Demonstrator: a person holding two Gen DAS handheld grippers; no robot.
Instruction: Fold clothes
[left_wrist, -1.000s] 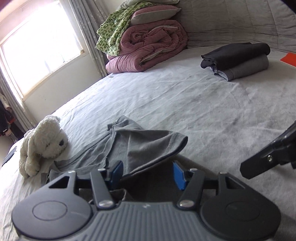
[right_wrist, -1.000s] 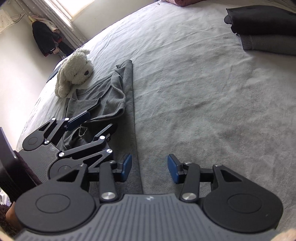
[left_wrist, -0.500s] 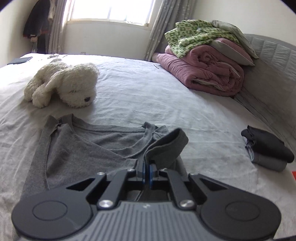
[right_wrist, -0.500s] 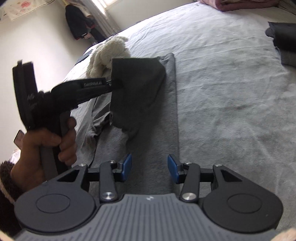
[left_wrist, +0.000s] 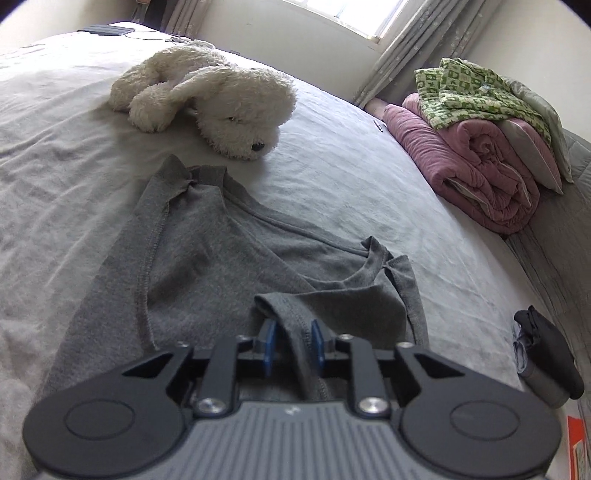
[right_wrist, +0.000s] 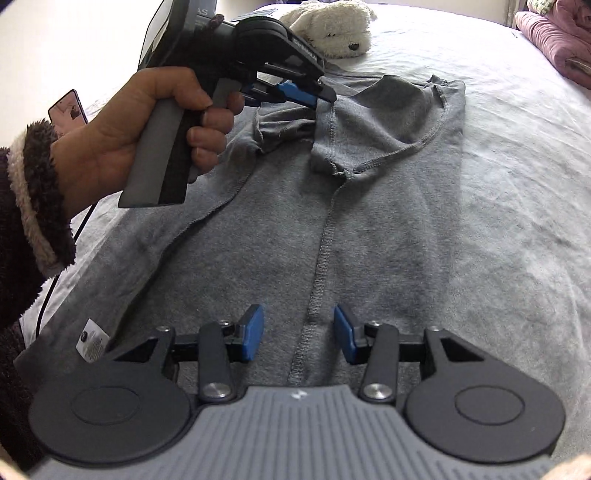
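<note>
Folding underway: grey T-shirt (right_wrist: 369, 229) spread on bed (left_wrist: 332, 177), just beside the plush dog (left_wrist: 207, 99). Left gripper (left_wrist: 291, 345) opening, sleeve loose between its pads. Right gripper (right_wrist: 298, 338) parted over the side seam, empty. Next, likely: release sleeve, fold body.

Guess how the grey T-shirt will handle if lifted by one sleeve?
Probably floppy: the grey T-shirt lies limp on the bed sheet, and its sleeve droops between the opening pads of the left tool. Likely light, since that sleeve hangs without stretching. It may drag and bunch, as its collar is already rumpled.
</note>
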